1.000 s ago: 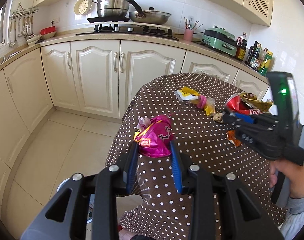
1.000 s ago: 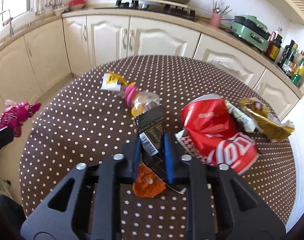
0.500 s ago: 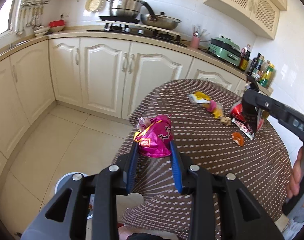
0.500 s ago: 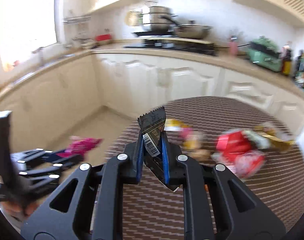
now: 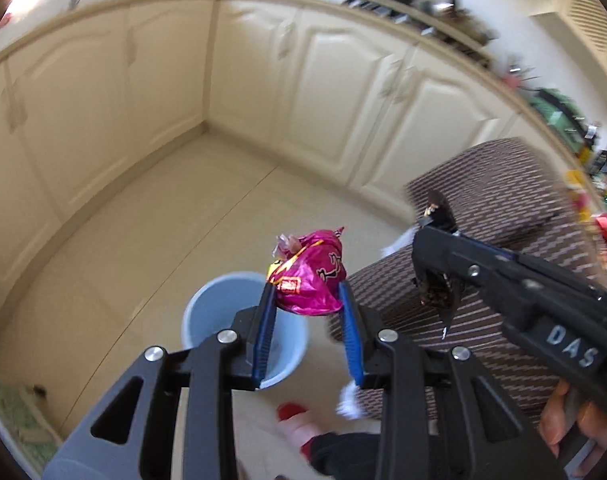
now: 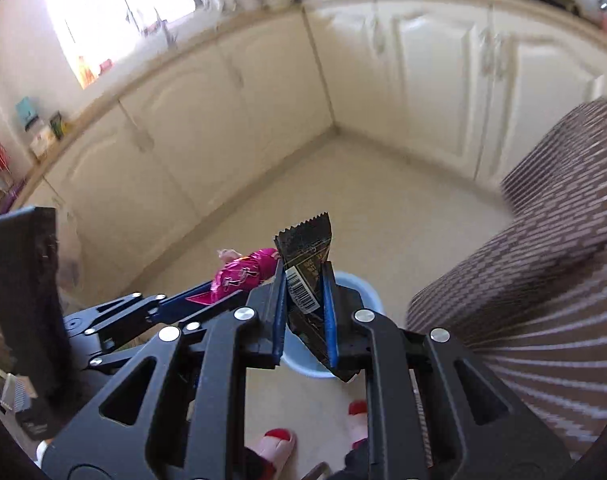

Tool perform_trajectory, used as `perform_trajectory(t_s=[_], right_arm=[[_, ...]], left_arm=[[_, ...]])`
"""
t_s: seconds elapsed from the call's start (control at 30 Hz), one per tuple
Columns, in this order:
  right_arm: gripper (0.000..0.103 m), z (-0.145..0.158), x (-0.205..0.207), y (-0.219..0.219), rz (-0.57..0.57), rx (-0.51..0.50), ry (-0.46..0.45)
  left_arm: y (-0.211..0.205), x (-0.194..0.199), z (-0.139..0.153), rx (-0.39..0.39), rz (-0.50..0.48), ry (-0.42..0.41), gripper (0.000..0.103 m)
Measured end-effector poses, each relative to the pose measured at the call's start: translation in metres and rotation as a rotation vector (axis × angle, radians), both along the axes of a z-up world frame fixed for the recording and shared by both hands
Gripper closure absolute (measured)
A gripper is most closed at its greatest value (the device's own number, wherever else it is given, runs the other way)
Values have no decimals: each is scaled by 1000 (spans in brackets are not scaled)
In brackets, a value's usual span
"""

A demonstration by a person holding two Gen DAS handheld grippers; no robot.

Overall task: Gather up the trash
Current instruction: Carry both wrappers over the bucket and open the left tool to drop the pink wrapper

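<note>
My left gripper (image 5: 306,293) is shut on a crumpled pink foil wrapper (image 5: 309,274) and holds it above a light blue bin (image 5: 223,312) on the floor. My right gripper (image 6: 305,280) is shut on a black wrapper with a barcode (image 6: 305,276), also held above the bin (image 6: 363,286). In the left wrist view the right gripper (image 5: 437,268) is at the right, close to the pink wrapper. In the right wrist view the left gripper with the pink wrapper (image 6: 243,272) is just to the left.
The table with the brown dotted cloth (image 5: 503,216) stands to the right of the bin; more trash lies at its far edge (image 5: 579,196). Cream cabinets (image 5: 343,92) line the walls. The person's feet in red-toed slippers (image 6: 277,440) stand near the bin.
Both grippers have swung left and down, away from the tabletop, and now hold their wrappers over the blue bin on the floor. Both stay shut on their wrappers.
</note>
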State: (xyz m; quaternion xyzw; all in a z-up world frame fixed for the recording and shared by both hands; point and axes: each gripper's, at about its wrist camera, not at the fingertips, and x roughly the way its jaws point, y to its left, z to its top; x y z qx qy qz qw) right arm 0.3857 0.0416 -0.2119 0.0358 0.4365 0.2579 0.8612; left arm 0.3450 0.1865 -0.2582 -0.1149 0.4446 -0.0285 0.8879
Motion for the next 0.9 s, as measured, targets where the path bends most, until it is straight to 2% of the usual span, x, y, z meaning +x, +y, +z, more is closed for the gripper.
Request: perform_trajectory(t_s=[0.17,0.27,0.4,0.53,0.63,0.73,0.9], right_arm=[[87,-75,27,44,16,-44,123],[87,-107,36,59,9,-67,163],[87,-138,51,66,-24,-91,193],[87,-160,67,65,-59,-100,219],[87,-172,72,67,-74,-105,231],[87,-178,73,66,-88,-100,243],[87,-181,71,68,-86,-96,249]], left_arm=[[42,18,-68,-31,62,135,73],[58,34,-108,-52,88,206,72],[67,50,-142,-81,75,258,71],[66,61,-160,-104,64,269,69],[64,62,-167,-146,61,278,63],[69,62,-171,-155,79,281,51],[73,61,-174,-136,100,284,51]])
